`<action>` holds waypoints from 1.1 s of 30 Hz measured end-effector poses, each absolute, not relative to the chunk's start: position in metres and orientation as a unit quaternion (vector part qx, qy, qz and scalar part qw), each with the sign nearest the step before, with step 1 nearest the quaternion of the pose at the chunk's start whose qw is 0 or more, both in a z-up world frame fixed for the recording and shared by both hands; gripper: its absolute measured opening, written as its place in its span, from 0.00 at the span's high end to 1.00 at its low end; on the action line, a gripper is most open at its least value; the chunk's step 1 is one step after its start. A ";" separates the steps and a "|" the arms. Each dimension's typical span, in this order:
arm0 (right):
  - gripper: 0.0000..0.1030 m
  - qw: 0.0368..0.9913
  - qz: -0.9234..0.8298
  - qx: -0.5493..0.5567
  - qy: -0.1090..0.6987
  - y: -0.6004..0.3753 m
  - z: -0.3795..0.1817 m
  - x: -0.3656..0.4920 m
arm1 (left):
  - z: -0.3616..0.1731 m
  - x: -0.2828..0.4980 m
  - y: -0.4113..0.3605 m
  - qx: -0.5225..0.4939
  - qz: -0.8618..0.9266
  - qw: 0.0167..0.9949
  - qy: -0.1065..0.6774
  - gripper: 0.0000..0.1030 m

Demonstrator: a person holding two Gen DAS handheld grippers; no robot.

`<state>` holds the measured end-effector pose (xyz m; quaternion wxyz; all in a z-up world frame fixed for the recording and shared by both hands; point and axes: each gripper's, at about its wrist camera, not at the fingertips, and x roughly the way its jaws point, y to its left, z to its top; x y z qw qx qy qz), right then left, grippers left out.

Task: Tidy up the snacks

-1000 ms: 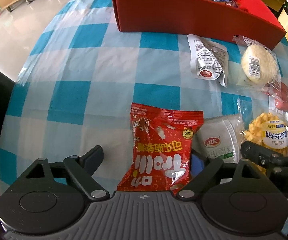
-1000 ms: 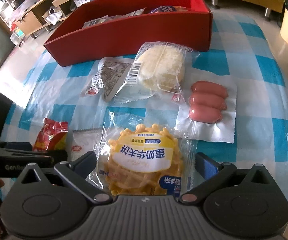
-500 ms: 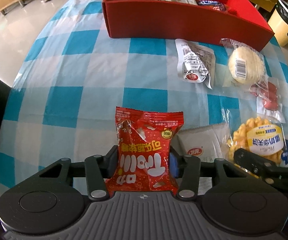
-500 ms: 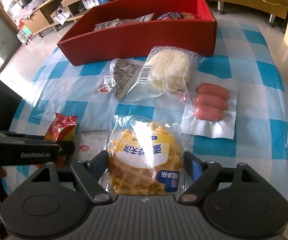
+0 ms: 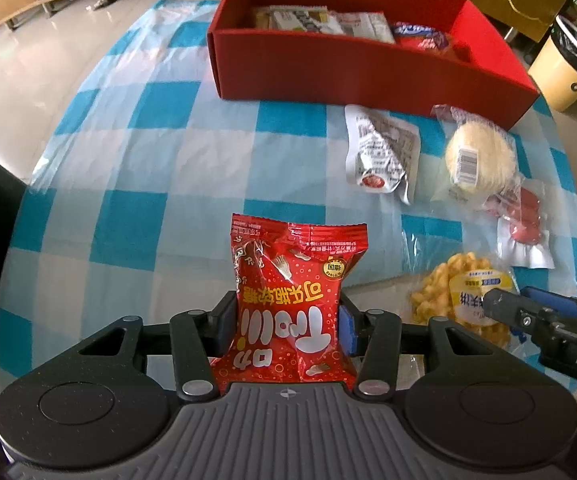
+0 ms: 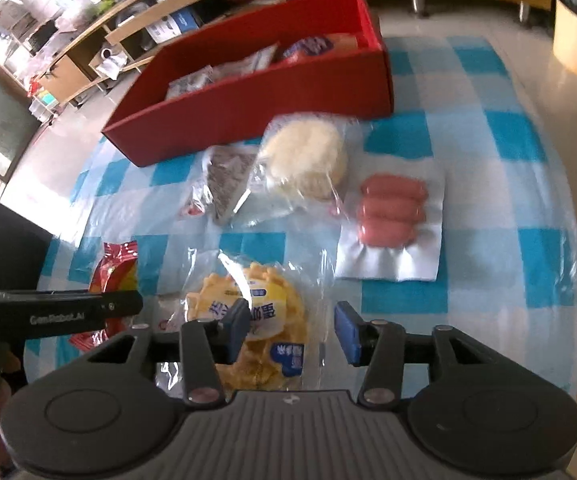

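Note:
My left gripper (image 5: pixel 286 330) is shut on a red candy bag (image 5: pixel 292 300) and holds it upright above the checkered table (image 5: pixel 136 160). My right gripper (image 6: pixel 290 330) is closing on a clear pack of yellow waffle snack (image 6: pixel 256 320); its left finger (image 6: pixel 236 322) presses the pack, the right finger stands apart. The pack looks slightly lifted. The red box (image 5: pixel 352 68) stands at the far side with several snacks inside; it also shows in the right wrist view (image 6: pixel 256 96).
On the table lie a white printed pouch (image 5: pixel 382 152), a wrapped round bun (image 5: pixel 478 156), a vacuum pack of sausages (image 6: pixel 392 210) and a white packet (image 6: pixel 168 320). A yellow bin (image 5: pixel 568 64) stands on the floor at right.
My left gripper closed on the red bag and lifted it. My right gripper narrowed around the waffle pack and tilted, raising it a little.

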<state>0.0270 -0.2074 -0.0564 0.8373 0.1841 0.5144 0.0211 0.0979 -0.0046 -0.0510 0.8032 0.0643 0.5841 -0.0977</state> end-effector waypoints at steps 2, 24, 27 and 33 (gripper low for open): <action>0.36 0.830 0.020 0.198 0.521 -0.209 -0.058 0.029 | -0.053 0.098 -0.003 0.061 -0.100 0.801 0.588 0.44; 0.30 0.837 0.060 0.142 0.525 -0.160 -0.067 0.054 | -0.059 0.102 0.015 0.051 -0.086 0.799 0.593 0.39; 0.36 0.841 0.059 0.143 0.519 -0.166 -0.062 0.050 | -0.062 0.104 0.020 0.039 -0.081 0.796 0.598 0.23; 0.58 0.834 0.067 0.188 0.514 -0.190 -0.054 0.049 | -0.073 0.107 0.021 0.041 -0.067 0.795 0.602 0.15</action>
